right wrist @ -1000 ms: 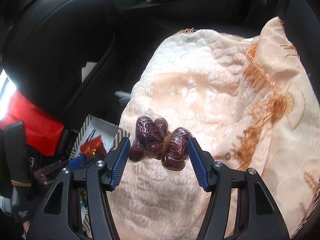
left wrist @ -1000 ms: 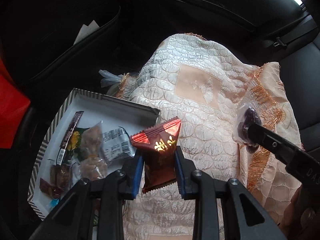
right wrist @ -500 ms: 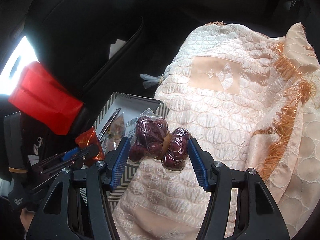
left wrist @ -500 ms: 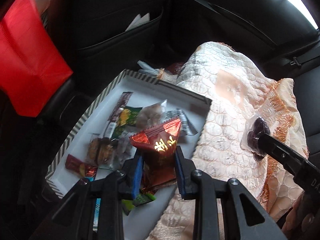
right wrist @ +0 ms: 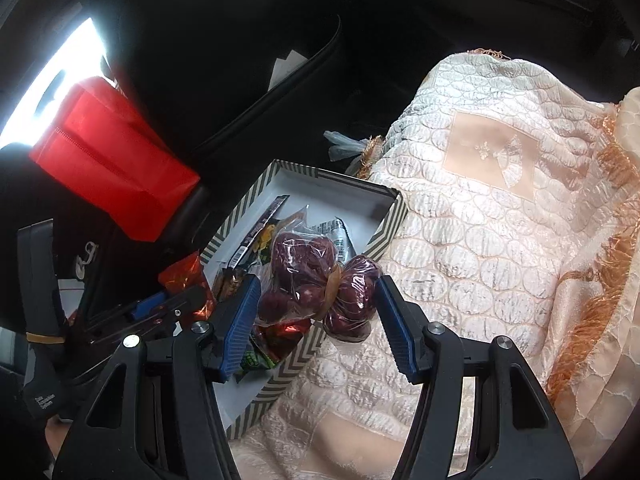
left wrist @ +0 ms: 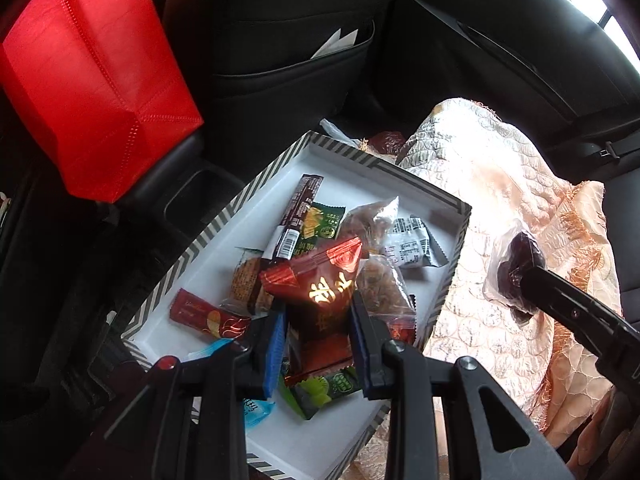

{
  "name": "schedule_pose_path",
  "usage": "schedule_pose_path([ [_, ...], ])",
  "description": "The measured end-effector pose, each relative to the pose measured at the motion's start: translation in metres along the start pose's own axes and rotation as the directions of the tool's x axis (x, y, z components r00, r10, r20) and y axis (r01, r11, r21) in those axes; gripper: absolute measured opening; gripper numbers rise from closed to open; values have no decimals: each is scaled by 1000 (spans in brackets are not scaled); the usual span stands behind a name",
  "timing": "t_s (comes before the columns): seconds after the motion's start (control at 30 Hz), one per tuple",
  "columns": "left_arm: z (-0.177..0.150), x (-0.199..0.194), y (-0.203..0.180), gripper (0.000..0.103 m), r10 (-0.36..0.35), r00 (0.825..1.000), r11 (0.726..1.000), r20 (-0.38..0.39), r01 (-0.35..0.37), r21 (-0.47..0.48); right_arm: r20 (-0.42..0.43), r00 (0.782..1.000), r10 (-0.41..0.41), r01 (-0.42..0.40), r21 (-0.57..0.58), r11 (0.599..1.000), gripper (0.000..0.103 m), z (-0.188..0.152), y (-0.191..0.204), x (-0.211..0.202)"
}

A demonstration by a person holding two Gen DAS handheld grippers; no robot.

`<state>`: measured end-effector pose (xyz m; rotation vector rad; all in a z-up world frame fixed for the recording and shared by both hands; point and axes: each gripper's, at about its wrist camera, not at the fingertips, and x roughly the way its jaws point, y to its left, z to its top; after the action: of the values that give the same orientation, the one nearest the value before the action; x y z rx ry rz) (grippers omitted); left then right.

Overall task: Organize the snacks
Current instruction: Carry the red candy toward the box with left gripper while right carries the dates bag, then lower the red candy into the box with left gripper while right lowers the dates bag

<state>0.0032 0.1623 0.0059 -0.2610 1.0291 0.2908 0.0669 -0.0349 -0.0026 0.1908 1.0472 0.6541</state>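
Over rear car seat: both grippers point down at tray (left wrist: 404, 179) w/ striped rim, sitting beside quilted cover (left wrist: 500, 184) on the seat.
Left gripper (left wrist: 318, 340): fingers pinching red packet (left wrist: 320, 280), gold lettering on it; packet hangs above snacks piled in tray.
Right gripper (right wrist: 316, 298): fingers spread wide but clamped on date bag (right wrist: 316, 276), clear plastic, dark red fruit, rubber band round the middle; pads press both sides.
Date bag posn: above tray's edge nearest the cover in right view, partly over cover; in left view it shows beside the tray, over cover, not inside yet.
Tray contents: long brown bar (left wrist: 300, 210), green packet (left wrist: 320, 224), white packet (left wrist: 412, 244), clear bags of brownish snacks, small red packet (left wrist: 204, 316), another green one near left fingers. Loose heap, no sorting visible.
Backdrop: red bag (left wrist: 92, 76) against front seat, seat-back pocket w/ papers.
Step, my read: carry phase, both items en route to tray; left is at drop point, right short of it.
Next move needs: left to spread fingers so packet falls on the pile; right to shift further over tray before release, else bag may catch the rim or slide onto cover.
Risk: tray looks tilted, overhanging the seat edge; a heavy drop near its outer end could tip it.
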Motion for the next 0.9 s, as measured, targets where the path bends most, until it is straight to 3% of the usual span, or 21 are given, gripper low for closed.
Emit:
schedule_pose_path([
  [0.73,-9,-3,20,32,34,999,999,9,-34,-39,-33,999,17,-19,-57,998,59,-3,29,13],
  [0.8,-10,-3,24,32,39,999,998,8,-38,-47,-37,999,27,-29,-65,997,49,-4,33,15],
  [0.9,-11,-2,27,32,39,999,998,3,-39,-55,-38,999,24,-27,-83,996,49,-5,39,15],
])
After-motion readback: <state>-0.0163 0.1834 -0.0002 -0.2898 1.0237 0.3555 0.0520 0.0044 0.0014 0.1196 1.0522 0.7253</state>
